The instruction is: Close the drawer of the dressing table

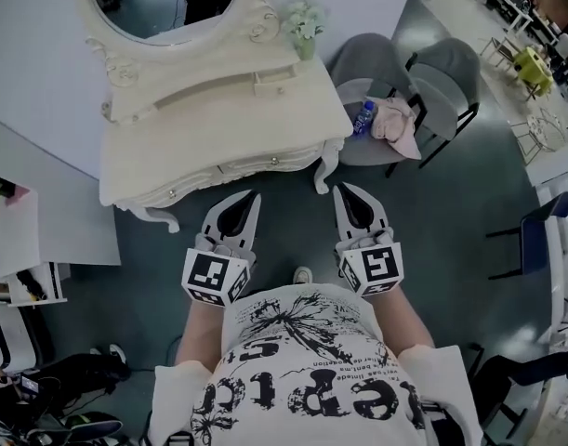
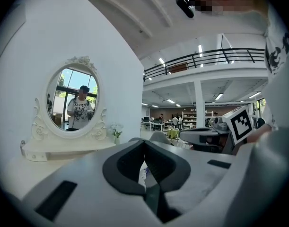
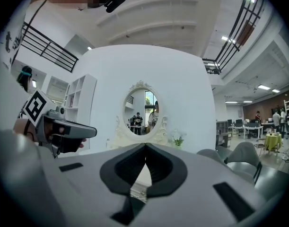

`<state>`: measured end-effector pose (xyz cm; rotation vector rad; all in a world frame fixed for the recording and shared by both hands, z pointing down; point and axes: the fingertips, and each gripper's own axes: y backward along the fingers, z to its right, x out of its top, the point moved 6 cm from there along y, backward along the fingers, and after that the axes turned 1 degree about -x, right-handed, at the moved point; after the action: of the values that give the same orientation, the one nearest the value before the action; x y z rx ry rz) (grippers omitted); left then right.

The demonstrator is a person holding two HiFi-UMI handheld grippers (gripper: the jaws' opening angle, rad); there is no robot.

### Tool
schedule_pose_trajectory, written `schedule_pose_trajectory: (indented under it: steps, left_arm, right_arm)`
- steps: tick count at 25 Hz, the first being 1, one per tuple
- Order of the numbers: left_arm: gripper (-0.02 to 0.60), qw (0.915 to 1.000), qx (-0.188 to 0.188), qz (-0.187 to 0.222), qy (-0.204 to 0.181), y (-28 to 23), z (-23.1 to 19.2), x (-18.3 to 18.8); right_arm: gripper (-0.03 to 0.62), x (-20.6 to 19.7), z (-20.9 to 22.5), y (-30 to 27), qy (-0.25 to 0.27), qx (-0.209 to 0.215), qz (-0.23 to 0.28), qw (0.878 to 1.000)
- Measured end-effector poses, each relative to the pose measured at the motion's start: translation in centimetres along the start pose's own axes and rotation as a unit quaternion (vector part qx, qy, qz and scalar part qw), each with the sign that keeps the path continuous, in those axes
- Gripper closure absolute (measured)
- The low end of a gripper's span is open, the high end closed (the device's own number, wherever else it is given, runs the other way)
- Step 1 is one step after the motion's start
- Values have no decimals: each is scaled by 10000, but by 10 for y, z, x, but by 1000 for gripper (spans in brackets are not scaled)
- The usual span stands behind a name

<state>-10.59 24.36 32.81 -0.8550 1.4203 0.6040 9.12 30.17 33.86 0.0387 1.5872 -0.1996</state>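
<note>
Looking steeply down on a cream dressing table [image 1: 218,133] set against a white wall. Noting an oval mirror [image 1: 163,3] on its back tier, with a small vase of pale flowers [image 1: 304,28] at the mirror's right foot. Finding the drawer [image 1: 256,163] under the tabletop's front edge, two small knobs showing on its front. Reading it as flush with the curved apron, as far as the head view tells.

Noting two grey chairs [image 1: 446,74] just right of the table. Spotting a blue bottle [image 1: 363,117] and a crumpled pink cloth [image 1: 397,121] on the seat of the one nearest the table. Noting a white shelf unit [image 1: 28,240] to the left and a dark blue chair [image 1: 534,235] well off to the right. Seeing only dark floor [image 1: 293,230] between the gripper tips and the table front, and a shoe toe [image 1: 302,275] between the two wrists.

Holding the left gripper [image 1: 254,196] and the right gripper [image 1: 340,189] side by side, both pointing roughly level at the table's front. Stopping short of the drawer, tips touching nothing. Showing the left jaws pressed together at the tips, nothing between them. Showing the right jaws likewise together and empty. Carrying the marker cubes nearest the body, forearms reaching out from a printed white T-shirt [image 1: 311,370].
</note>
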Motion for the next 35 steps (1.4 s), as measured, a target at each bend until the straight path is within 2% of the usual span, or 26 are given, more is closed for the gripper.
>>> schedule_pose_trajectory:
  steps: [5,10,14,21,27,35]
  left_arm:
    - [561,9997,114,-120,192,-46,-7,-7]
    - [561,9987,245,-301,341,-79,-26,-16]
    - [561,9985,183,-339,392,-113,-50,-19]
    - [561,9989,108,-168,432,-179,-120,1]
    - [561,9994,50,-119,309,-227,-193,20]
    - [561,9988,243,-126,400,-259,-257,21]
  right_arm:
    - [577,-10,44,-30,-15,55,-189,9998]
    - [577,-20,64,-65,-86,164,-335,9993]
    - [577,-24,80,-105,-97,174,-371,9991]
    - [577,-13,104,-195,-21,106,-381,9992]
    - [577,2,118,-279,-36,-18,-338,9994]
    - [577,-4,120,-356,-151,141,-521,9984]
